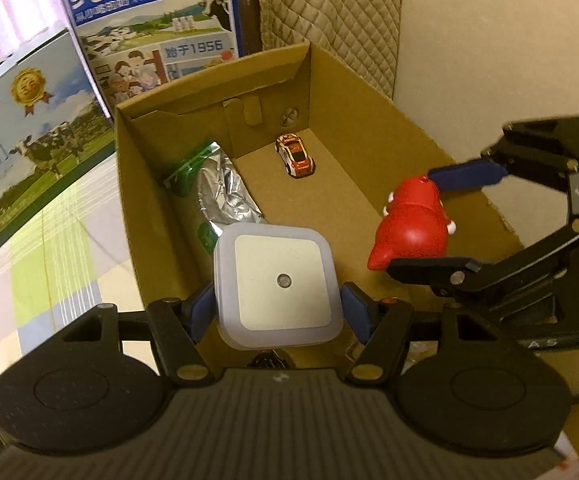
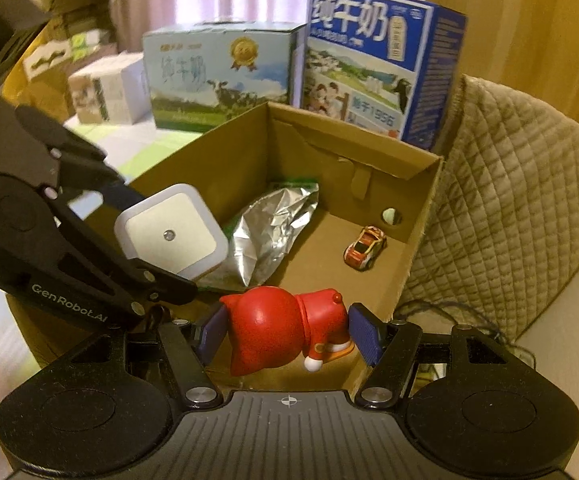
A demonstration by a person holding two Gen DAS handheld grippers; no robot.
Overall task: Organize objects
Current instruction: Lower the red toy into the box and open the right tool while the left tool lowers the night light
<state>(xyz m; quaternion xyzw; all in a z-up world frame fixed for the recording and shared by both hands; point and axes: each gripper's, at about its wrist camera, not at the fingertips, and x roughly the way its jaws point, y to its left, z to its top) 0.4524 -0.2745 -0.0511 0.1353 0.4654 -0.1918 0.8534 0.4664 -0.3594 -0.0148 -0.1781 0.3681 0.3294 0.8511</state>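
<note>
Progress looks roughly halfway: toy car (image 1: 295, 155) and foil bag (image 1: 225, 196) already lie in the cardboard box (image 1: 369, 128), car nose toward lower right. Left hand-held gripper (image 1: 277, 312) clamps the night light (image 1: 277, 282); right hand-held gripper (image 2: 289, 334) clamps the red figurine (image 2: 277, 328), lying crosswise. Both hang over the box at lower frame, unreleased.

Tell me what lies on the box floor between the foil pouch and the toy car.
Nothing: between the foil pouch and the toy car only bare cardboard box floor shows, clearest in the right wrist view; the left wrist view agrees.
</note>
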